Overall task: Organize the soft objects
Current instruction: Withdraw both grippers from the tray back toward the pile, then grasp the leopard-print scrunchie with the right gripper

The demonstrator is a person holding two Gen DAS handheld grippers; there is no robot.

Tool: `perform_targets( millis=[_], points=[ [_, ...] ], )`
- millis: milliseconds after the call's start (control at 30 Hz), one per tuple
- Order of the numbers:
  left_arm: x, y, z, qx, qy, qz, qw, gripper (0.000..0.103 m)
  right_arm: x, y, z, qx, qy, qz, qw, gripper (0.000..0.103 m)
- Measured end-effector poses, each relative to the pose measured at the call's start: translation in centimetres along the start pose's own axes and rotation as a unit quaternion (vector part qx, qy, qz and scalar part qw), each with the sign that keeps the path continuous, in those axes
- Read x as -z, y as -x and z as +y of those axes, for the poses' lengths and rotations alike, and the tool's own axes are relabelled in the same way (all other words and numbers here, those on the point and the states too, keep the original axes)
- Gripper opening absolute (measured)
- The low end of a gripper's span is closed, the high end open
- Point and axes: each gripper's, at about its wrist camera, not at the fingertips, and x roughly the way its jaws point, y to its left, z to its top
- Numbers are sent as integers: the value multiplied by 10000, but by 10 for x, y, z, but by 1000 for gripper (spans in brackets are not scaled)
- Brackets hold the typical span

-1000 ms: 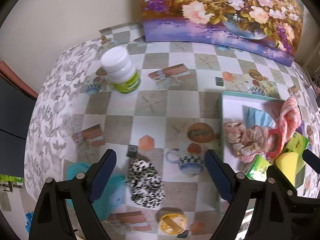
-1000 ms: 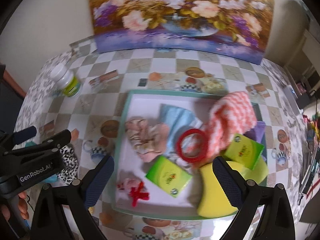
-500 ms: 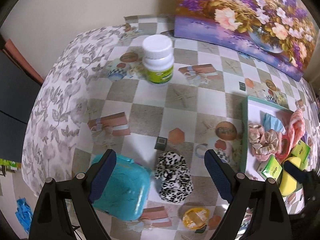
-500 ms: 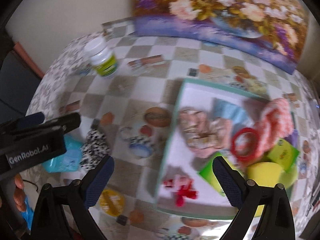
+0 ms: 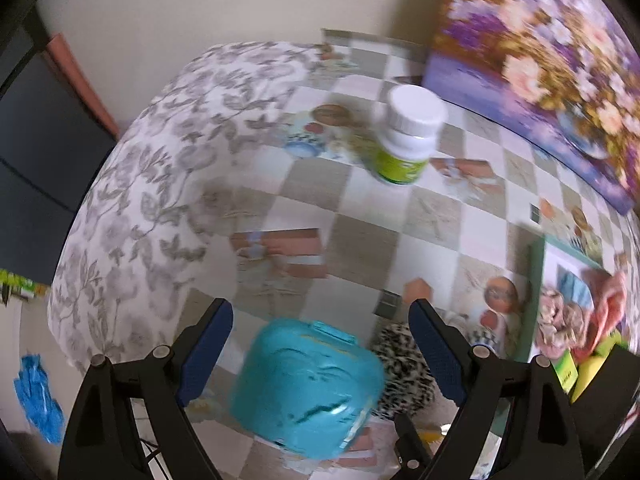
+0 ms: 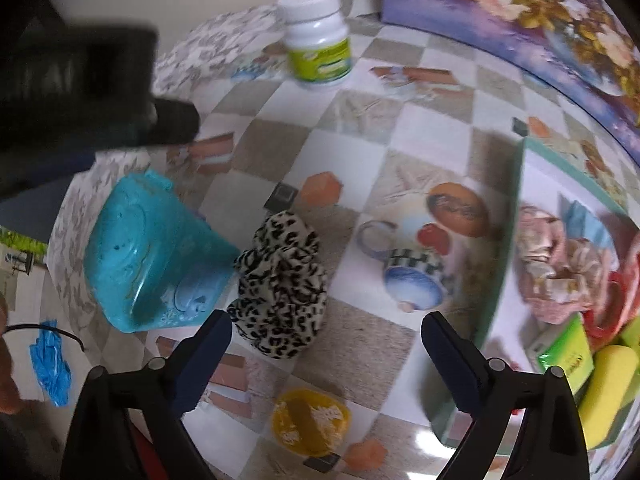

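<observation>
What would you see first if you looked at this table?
Probably the bright turquoise box near the table's edge, with the leopard-print scrunchie right beside it. Then the white bottle with a green label standing farther back, and the tray crowded with colourful soft things.

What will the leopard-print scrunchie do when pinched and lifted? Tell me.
The leopard-print scrunchie lies in bunched, ruffled folds, so it probably squashes under the pads and droops when lifted. It looks like thin fabric, likely very light. Lying slumped on the tablecloth, it seems unlikely to roll.
</observation>
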Motion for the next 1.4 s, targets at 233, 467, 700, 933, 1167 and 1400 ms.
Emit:
perform_targets(
  millis=[233, 467, 700, 933, 1167, 1400],
  points=[
    [-4, -12, 24, -150, 387, 103, 9991, 90, 0, -21, 11, -126, 42, 85, 9999, 85],
    [-3, -16, 34, -126, 546, 163, 9983, 90, 4, -23, 17, -367, 133, 6, 9992, 57],
    [0, -14, 31, 12, 511, 197, 9985, 90, 6, -28, 24, -553, 145, 32, 9984, 43],
    [4, -11, 30, 12, 501, 213, 9985, 90, 9, -20, 12, -701, 86, 0, 9975, 26],
    [7, -3, 30, 0, 492, 141, 9987, 90, 17, 1, -1, -802, 76, -163, 9966, 17],
    [12, 18, 28, 21, 436, -93, 9990, 90, 28, 30, -8, -846, 5, -407, 9956, 16]
  ],
)
